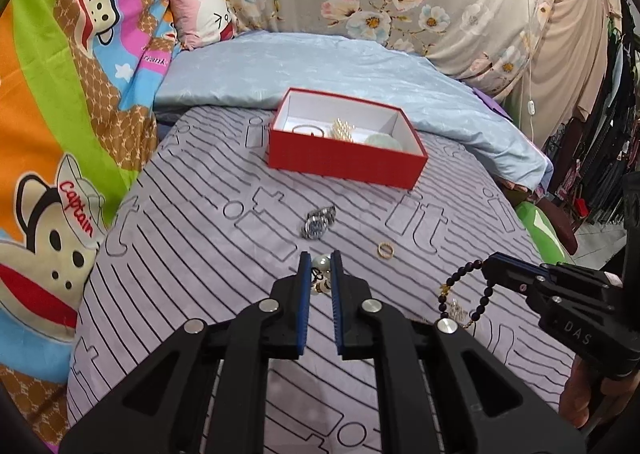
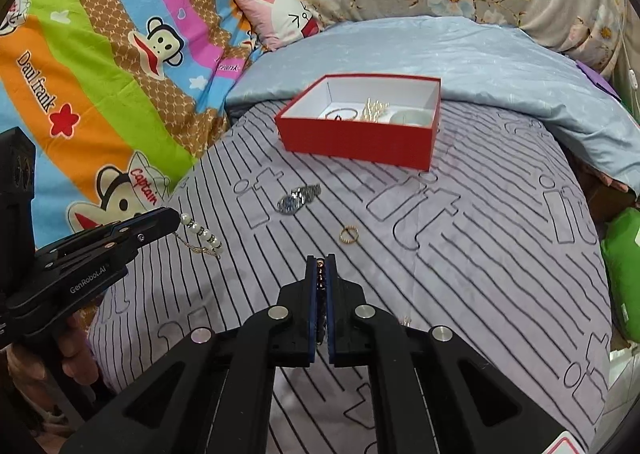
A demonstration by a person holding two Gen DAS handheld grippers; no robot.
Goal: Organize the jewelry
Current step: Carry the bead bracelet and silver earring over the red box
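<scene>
My left gripper (image 1: 321,256) is shut on a pearl bracelet (image 1: 321,263), which hangs from it in the right wrist view (image 2: 200,234). My right gripper (image 2: 321,259) is shut on a dark bead bracelet (image 2: 320,274); its loop hangs below the fingers in the left wrist view (image 1: 460,286). A red box (image 1: 344,164) with white inside holds several jewelry pieces and sits further back on the bed. A silver watch (image 1: 318,222) and a gold ring (image 1: 385,250) lie on the striped sheet between the box and the grippers.
A light blue quilt (image 1: 320,66) lies behind the box. A pink pillow (image 1: 200,14) and colourful cartoon cloth (image 1: 60,94) are at the left. The bed's right edge drops off by a green object (image 2: 624,274).
</scene>
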